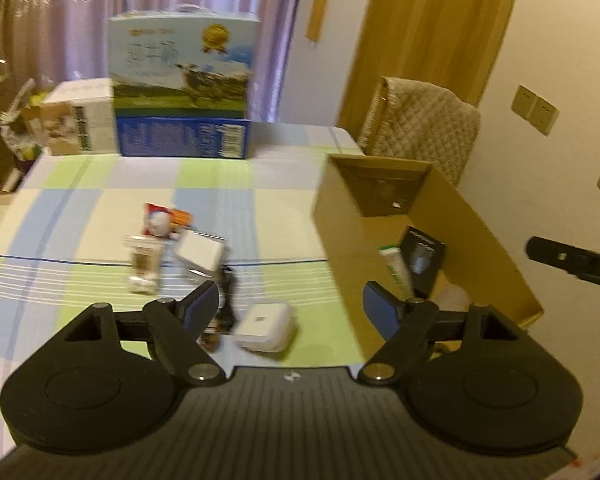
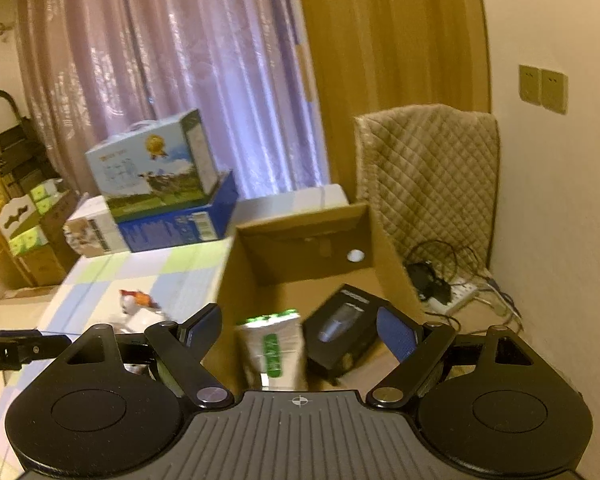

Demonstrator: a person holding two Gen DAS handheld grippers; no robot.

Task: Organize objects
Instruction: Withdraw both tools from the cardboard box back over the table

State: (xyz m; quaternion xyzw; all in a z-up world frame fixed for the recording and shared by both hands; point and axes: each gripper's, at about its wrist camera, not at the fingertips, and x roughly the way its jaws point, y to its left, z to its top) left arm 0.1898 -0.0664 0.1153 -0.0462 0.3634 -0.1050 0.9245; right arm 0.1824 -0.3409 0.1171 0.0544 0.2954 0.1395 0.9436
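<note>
Two items boxed: a green-and-white tube [image 2: 274, 346] and a black carton [image 2: 346, 330] are already sitting inside the cardboard box [image 1: 340, 216].
Left to sort: a white case [image 1: 265, 327], a small white box [image 1: 201, 251], a snack packet [image 1: 160, 219] and a jar [image 1: 143, 264] are lying on the desk [image 1: 80, 208].
Left hand-held gripper [image 1: 290, 306]: hovering wide and empty over the white case.
Right hand-held gripper [image 2: 300, 330]: hanging wide and empty above the box.
Hard to read: motion blur is smearing labels; dark bits beside the case stay unclear.

Pinkish curtain [image 2: 172, 80] behind, cream wall [image 2: 548, 200] with sockets [image 2: 543, 88], wooden door [image 1: 432, 40], quilt-covered chair [image 2: 428, 176], warm dim light.
</note>
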